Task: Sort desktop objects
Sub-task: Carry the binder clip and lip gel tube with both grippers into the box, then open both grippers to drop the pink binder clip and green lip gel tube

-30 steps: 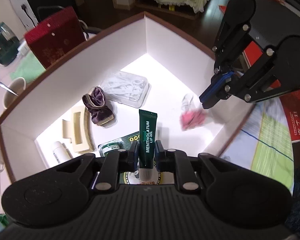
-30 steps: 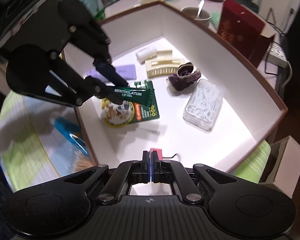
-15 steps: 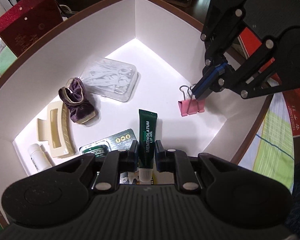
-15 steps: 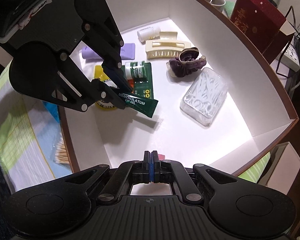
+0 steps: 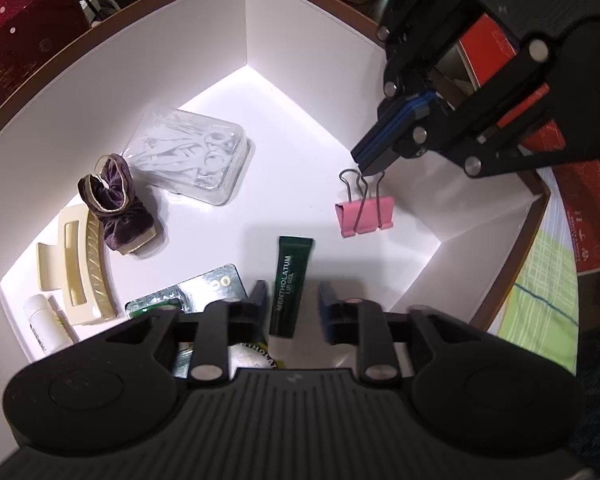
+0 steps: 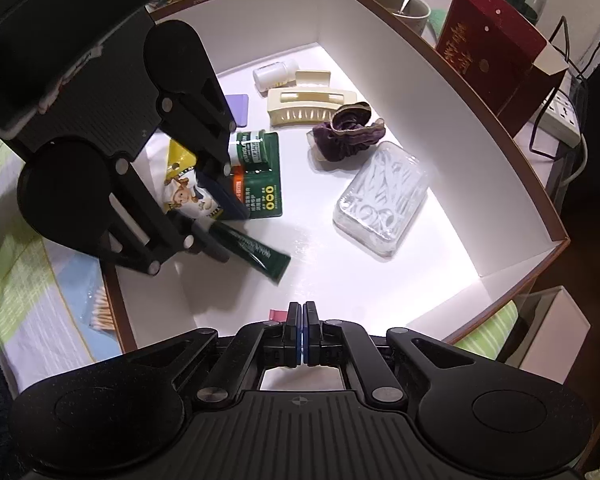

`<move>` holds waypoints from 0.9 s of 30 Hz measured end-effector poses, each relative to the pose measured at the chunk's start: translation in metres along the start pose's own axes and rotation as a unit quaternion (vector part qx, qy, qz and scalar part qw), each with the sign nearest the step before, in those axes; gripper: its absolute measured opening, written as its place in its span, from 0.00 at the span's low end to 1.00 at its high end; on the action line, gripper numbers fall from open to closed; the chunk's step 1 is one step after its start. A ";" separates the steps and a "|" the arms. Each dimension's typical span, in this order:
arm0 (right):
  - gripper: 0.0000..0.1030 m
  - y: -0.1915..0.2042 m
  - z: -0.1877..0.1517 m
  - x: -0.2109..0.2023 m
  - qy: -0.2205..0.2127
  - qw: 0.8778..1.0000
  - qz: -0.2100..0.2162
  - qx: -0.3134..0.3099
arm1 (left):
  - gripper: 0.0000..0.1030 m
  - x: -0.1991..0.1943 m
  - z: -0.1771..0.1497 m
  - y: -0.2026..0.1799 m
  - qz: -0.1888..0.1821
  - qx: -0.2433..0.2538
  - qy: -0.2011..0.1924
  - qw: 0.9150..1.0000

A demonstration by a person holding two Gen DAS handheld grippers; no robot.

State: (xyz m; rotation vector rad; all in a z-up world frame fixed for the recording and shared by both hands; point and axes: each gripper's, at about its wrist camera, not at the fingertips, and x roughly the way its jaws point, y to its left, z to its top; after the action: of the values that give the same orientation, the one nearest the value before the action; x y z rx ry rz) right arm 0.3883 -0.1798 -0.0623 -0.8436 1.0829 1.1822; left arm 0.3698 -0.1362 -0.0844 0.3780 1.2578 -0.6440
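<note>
A dark green Mentholatum lip gel tube [image 5: 290, 285] lies loose between the spread fingers of my left gripper [image 5: 292, 305], low over the floor of the white box [image 5: 300, 60]. In the right wrist view the tube [image 6: 256, 251] looks blurred, its flat end tipped down to the floor below the left gripper [image 6: 232, 236]. My right gripper [image 5: 366, 166] is shut on the wire handle of a pink binder clip [image 5: 364, 216], near the box's right wall. In its own view the right gripper [image 6: 302, 314] is shut and only a pink corner of the clip [image 6: 277, 314] shows.
On the box floor lie a clear plastic case [image 5: 188, 160], a purple velvet scrunchie [image 5: 116, 208], a cream hair claw [image 5: 76, 264], a small white bottle [image 5: 44, 324], a green blister pack [image 6: 260, 176] and a yellow snack packet [image 6: 182, 188]. A red box [image 6: 492, 52] and a cup [image 6: 400, 4] stand outside.
My left gripper has opened and let go of the green tube, which is dropping to the box floor. Both grippers have moved lower into the box; the right still holds the clip.
</note>
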 end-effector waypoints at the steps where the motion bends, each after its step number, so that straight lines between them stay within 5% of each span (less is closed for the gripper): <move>1: 0.00 0.000 0.000 0.001 0.002 1.000 0.002 -0.002 | 0.40 0.000 0.001 0.001 -0.002 -0.005 -0.001 1.000; 27: 0.00 0.012 -0.002 -0.001 -0.006 1.000 -0.012 0.002 | 0.58 -0.021 -0.005 0.000 0.036 -0.031 -0.019 0.999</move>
State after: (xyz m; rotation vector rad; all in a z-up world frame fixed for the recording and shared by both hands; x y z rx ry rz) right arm 0.3756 -0.1799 -0.0616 -0.8423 1.0619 1.1635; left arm 0.3627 -0.1285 -0.0657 0.3565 1.2204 -0.5469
